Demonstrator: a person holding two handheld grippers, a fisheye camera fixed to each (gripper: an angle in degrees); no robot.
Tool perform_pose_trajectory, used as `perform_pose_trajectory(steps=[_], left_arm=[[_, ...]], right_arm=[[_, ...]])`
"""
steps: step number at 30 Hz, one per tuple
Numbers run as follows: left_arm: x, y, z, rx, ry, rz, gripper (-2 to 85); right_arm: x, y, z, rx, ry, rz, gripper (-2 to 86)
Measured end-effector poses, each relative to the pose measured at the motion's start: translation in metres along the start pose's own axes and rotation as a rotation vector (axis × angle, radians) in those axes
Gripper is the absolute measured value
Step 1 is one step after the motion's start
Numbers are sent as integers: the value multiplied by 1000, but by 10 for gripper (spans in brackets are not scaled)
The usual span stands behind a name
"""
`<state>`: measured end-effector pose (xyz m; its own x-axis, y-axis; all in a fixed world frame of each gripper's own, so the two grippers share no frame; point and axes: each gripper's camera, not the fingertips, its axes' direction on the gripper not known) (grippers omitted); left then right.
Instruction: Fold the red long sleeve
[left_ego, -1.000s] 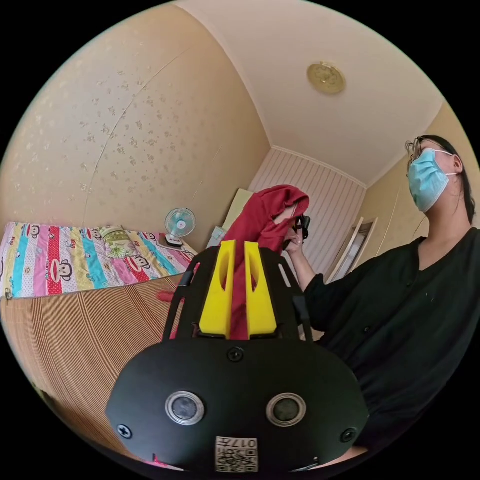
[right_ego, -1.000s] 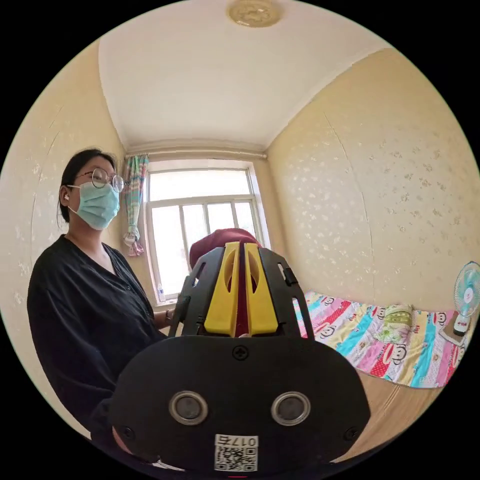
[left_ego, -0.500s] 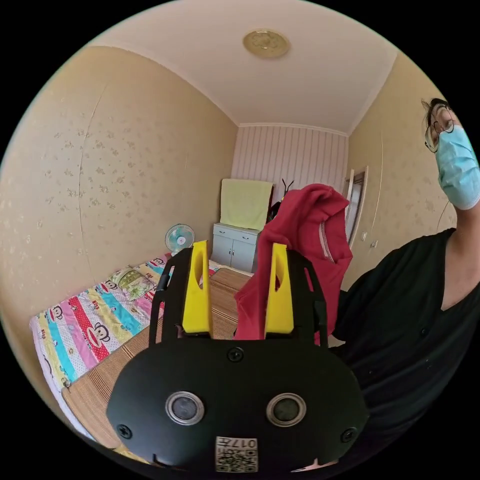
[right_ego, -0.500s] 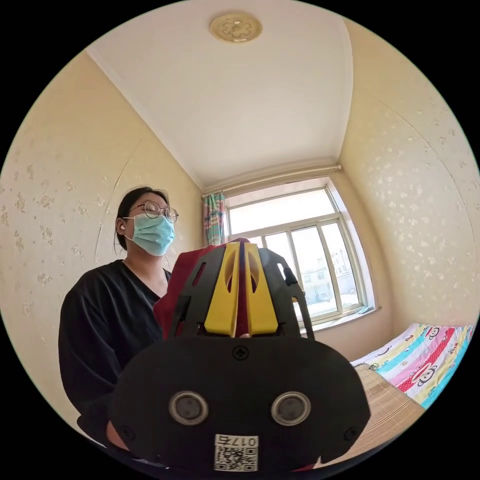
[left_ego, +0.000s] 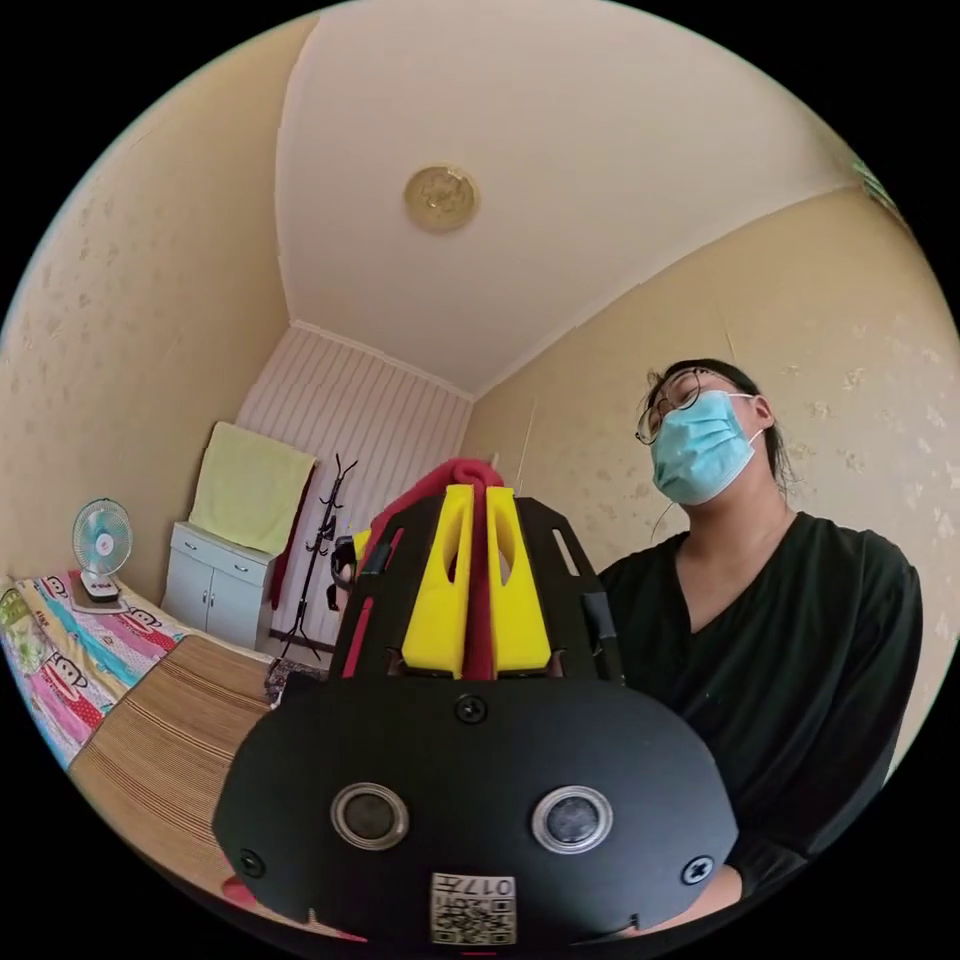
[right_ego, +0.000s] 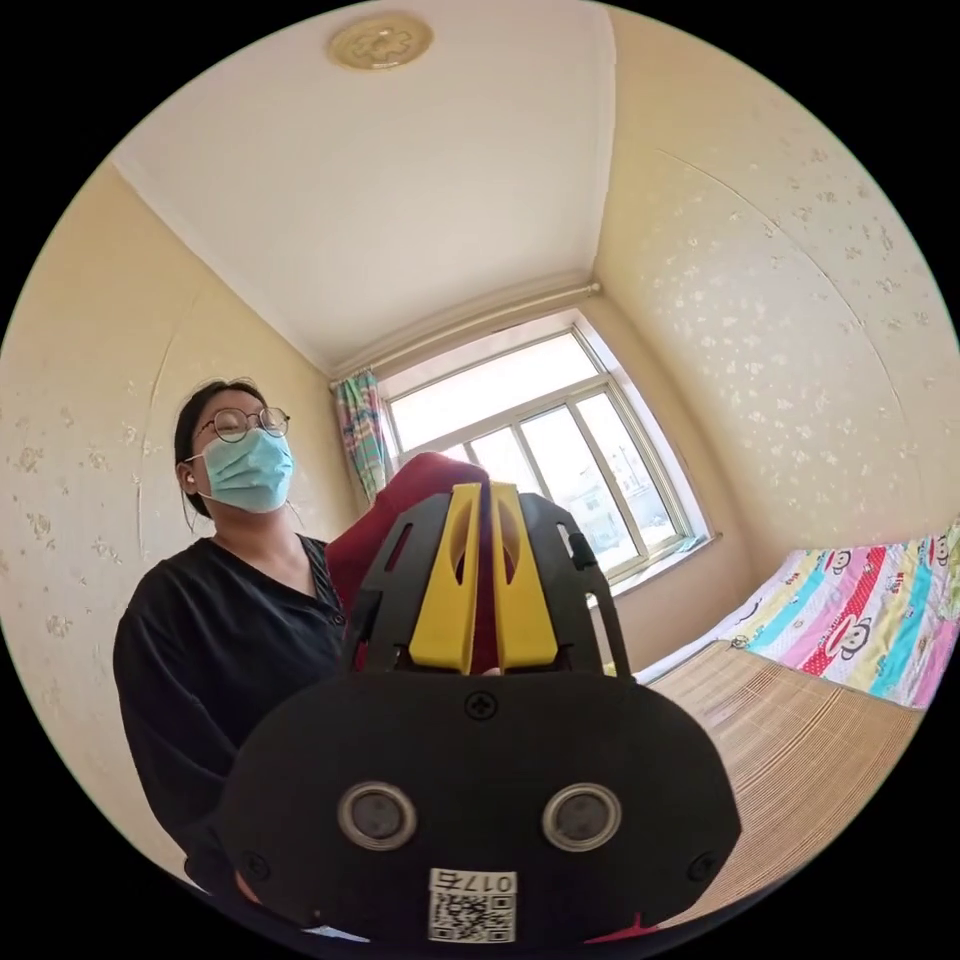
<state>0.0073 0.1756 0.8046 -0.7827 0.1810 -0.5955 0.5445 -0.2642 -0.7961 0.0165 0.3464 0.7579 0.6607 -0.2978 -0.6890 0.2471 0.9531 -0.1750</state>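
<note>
Both grippers are pinching fabric right now: the left gripper (left_ego: 478, 500) is sitting with its jaws nearly together on a strip of the red long sleeve (left_ego: 478, 590), and the right gripper (right_ego: 482, 500) is doing the same, jaws almost closed with red cloth running between them. The shirt is being held up in the air in front of the person (left_ego: 790, 640), not lying on anything yet. My guess is they're shaking it out before laying it down, so the trick is pulling the two grips apart evenly until it's hanging flat, then lowering it onto the woven mat (right_ego: 800, 730) without letting it bunch. The shirt is looking deep red, soft and bunched, humping up behind the right jaws (right_ego: 400, 500). Further back, the striped cartoon blanket (right_ego: 860, 620) is lying past the mat.
</note>
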Motion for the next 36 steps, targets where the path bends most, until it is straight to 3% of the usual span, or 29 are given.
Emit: perform_pose_trajectory(steps=[8, 16, 21, 26, 29, 31, 34, 36], left_arm=[[-17, -42, 23, 29, 102, -86, -5], [-14, -72, 5, 139, 139, -132, -4], [-8, -92, 4, 184, 167, -165, -4], [7, -123, 10, 167, 167, -137, -4], [21, -149, 17, 144, 233, -95, -4], [35, -165, 17, 142, 225, -64, -3], [58, -190, 17, 127, 164, -26, -3], [71, -205, 13, 124, 130, -19, -2]], right_arm=[[6, 101, -59, 120, 214, 176, 25], [-29, 258, -86, 261, 126, 331, 101], [-48, 287, -73, 310, 433, 365, 129], [-20, 209, -39, -7, 705, 222, 151], [-20, 166, -11, -97, 846, 59, 160], [-18, 149, 7, -178, 835, -18, 163], [-7, 141, 52, -398, 586, -90, 149], [-4, 149, 78, -445, 601, -105, 101]])
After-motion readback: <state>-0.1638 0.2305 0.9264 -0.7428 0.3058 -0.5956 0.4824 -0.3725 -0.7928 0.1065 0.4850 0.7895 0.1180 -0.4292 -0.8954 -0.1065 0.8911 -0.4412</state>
